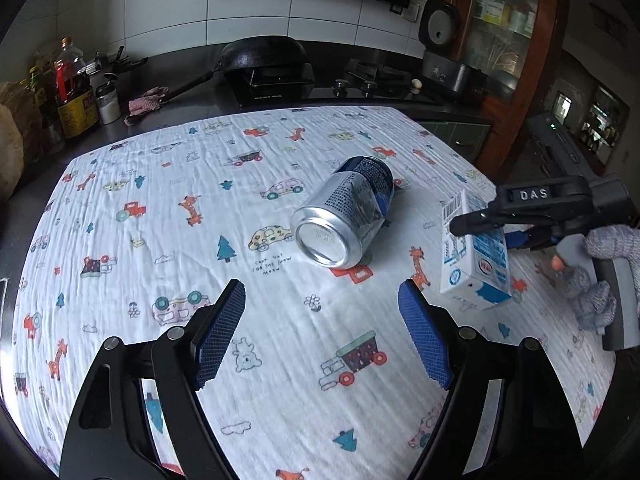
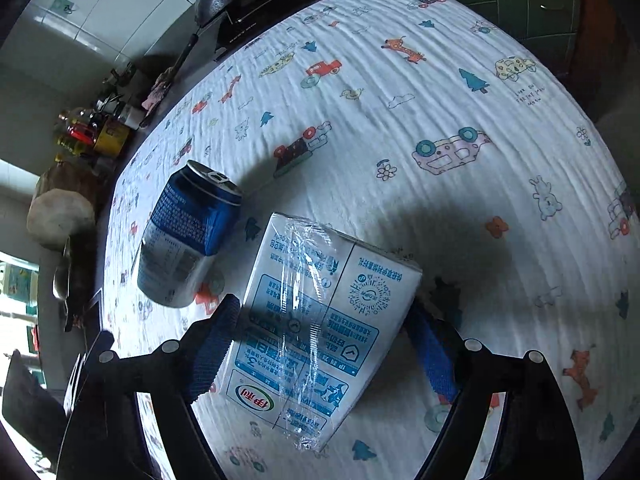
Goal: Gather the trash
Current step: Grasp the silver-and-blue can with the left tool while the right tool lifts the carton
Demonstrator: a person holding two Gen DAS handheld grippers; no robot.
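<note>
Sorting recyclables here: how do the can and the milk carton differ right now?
The can is a metal cylinder, blue and silver; the carton is a white and blue paper box. The can lies on its side on the cloth, untouched; the carton sits between the right tool's fingers. The left tool is open short of the can. Both rest on the cloth, side by side.

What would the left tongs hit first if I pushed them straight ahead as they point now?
Most likely the can. It lies on its side on the patterned cloth, bottom end facing the open left tongs, roughly in line with the gap. The milk carton sits off to the right. Depth is hard to judge.
</note>
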